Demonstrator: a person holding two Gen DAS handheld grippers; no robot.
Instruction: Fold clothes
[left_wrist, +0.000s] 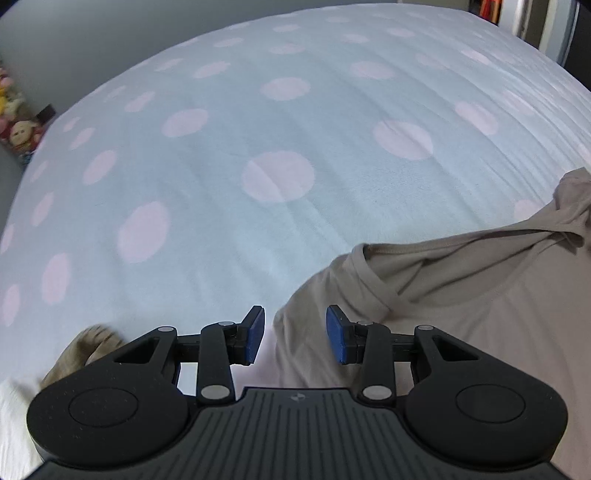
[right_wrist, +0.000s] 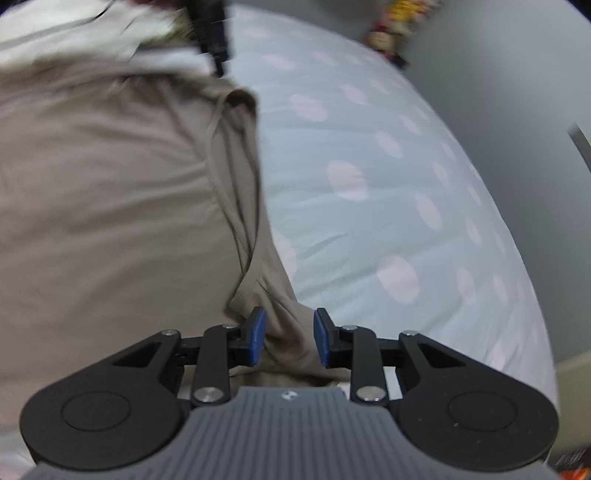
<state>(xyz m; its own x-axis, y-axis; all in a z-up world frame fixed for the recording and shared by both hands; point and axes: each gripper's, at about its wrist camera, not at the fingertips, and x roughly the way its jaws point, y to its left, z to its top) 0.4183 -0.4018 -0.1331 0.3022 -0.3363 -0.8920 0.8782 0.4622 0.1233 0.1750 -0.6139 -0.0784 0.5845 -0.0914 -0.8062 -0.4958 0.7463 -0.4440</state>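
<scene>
Both hand-held grippers gape: left (left_wrist: 295, 334) empty; right (right_wrist: 289, 336) astride beige shirt (right_wrist: 110, 206) edge, unclenched.

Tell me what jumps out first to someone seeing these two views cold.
The pale blue bedspread with pink dots fills most of both views. A beige T-shirt lies rumpled on it, neckline up, at the lower right of the left wrist view. Both grippers, left and right, hang open over its edge, blue fingers apart.

The bed (left_wrist: 258, 155) lies bare left and beyond; the shirt (left_wrist: 461, 314) covers its near right part.
</scene>
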